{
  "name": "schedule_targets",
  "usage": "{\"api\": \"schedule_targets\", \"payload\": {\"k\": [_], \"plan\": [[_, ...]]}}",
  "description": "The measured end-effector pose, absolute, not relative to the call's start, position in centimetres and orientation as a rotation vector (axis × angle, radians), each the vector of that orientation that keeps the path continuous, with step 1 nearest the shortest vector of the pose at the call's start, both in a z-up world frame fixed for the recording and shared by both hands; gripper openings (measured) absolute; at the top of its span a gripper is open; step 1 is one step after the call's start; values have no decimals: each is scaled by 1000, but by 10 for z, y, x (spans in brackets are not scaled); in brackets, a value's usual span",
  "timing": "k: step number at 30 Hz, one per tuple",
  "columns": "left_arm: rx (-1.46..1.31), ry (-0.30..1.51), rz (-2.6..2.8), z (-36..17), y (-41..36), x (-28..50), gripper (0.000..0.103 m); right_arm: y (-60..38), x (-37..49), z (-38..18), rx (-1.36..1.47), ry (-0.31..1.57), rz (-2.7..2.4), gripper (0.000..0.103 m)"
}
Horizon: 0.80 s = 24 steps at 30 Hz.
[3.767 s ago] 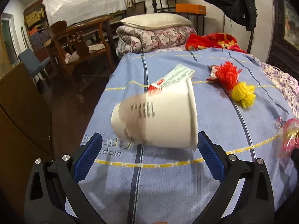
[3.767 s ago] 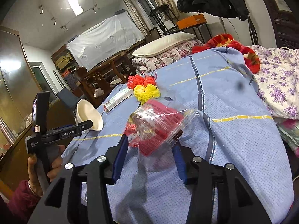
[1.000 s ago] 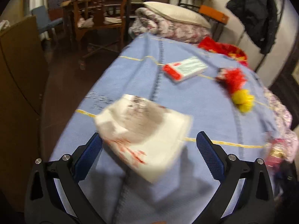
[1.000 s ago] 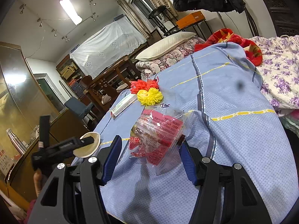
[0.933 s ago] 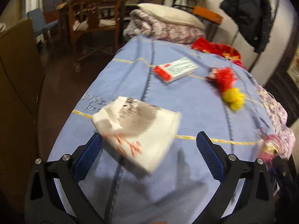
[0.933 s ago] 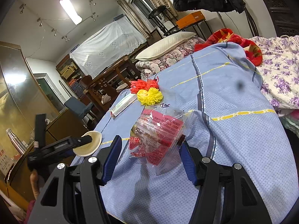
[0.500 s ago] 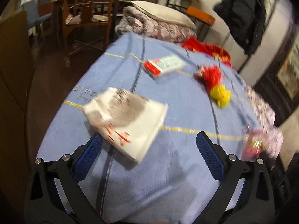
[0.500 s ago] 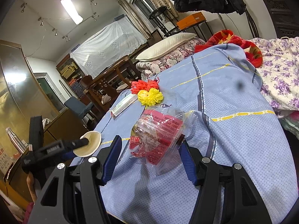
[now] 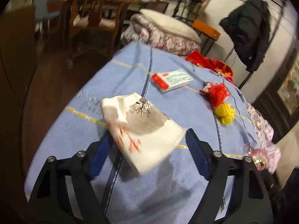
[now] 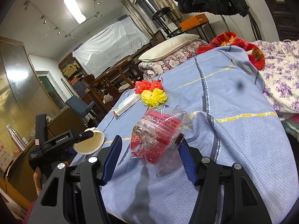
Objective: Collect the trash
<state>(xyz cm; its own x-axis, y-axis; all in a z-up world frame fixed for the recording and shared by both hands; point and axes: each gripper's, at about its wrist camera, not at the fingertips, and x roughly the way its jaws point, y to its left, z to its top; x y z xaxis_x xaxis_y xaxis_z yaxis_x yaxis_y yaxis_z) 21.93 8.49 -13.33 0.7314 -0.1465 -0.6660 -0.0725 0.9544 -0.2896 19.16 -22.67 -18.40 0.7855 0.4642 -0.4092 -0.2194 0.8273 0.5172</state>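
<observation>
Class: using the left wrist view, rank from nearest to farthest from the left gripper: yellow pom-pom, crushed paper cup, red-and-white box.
From the left gripper:
1. Crushed paper cup, between the jaws.
2. Red-and-white box, centre, farther up the bed.
3. Yellow pom-pom, right; too close to the box to rank firmly.

Each hand-held gripper has a black plastic frame with triangular openings in its two arms, round silver screws at the joints, and long flat blue pads on the inner side of the fingers; this shows on the left hand-held gripper and the right hand-held gripper alike. Seen from the side in the right wrist view, the left one is a black pistol-shaped body with small white lettering along its barrel and a white label on the grip. The hand around that grip comes out of a dark red sleeve.
</observation>
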Motion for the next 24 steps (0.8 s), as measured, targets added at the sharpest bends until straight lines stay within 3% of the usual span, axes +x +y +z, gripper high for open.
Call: {"api": "schedule_targets", "payload": {"k": [1, 2, 3, 5, 8, 9, 11, 13, 22, 24], "plan": [[-286, 728, -50, -129, 82, 215, 67, -226, 191, -184, 462, 553, 385, 57], [-263, 716, -88, -126, 78, 213, 35, -225, 192, -183, 456, 553, 387, 55], [-253, 729, -117, -127, 74, 215, 29, -224, 192, -183, 452, 555, 388, 55], [-255, 769, -141, -132, 70, 219, 30, -224, 193, -183, 450, 558, 387, 56], [-308, 826, -139, -146, 73, 224, 35, -226, 193, -183, 464, 561, 384, 56], [-336, 836, -149, -149, 74, 223, 41, -227, 193, -183, 471, 560, 383, 56], [-385, 820, -163, -147, 76, 217, 71, -228, 193, -184, 481, 560, 385, 56], [-382, 772, -121, -139, 75, 208, 93, -229, 193, -185, 486, 563, 387, 56], [-465, 812, -25, -144, 86, 260, 96, -228, 193, -185, 487, 562, 389, 57], [-455, 832, -45, -146, 87, 262, 92, -228, 194, -186, 487, 563, 391, 57]]}}
